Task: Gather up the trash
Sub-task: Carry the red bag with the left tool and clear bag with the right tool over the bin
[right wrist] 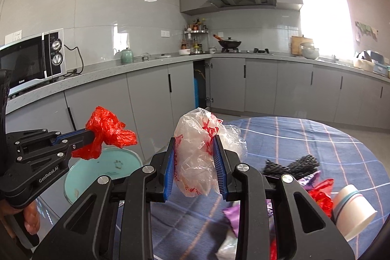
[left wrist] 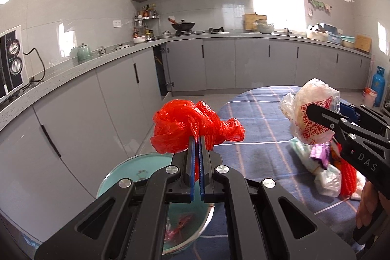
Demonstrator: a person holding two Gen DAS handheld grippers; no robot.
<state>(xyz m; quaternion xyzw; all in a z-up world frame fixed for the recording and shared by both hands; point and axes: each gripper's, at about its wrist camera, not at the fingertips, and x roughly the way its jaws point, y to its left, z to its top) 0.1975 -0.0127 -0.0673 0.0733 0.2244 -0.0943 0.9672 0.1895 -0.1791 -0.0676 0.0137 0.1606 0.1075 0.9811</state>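
trash is in both our claws: our left claw [left wrist: 198, 140] pinches a red bag [left wrist: 187, 128] above the teal bin [left wrist: 114, 177], our right claw [right wrist: 196, 157] pinches a clear bag [right wrist: 197, 150] over the worktop [right wrist: 341, 145], where more wrappers [right wrist: 314, 187] lie.

The right gripper [right wrist: 196, 162] has its blue-lined jaws pressed on a crumpled clear plastic bag [right wrist: 197, 157] with red print, held up over the edge of the bench [right wrist: 316, 138] with its blue checked cloth. To the left, the left gripper [right wrist: 93, 135] pinches a bunched red plastic bag [right wrist: 107, 133] above a pale green bin [right wrist: 102, 174]. On the bench lie a paper cup [right wrist: 353, 208], black netting [right wrist: 292, 166] and purple and red wrappers [right wrist: 319, 191].
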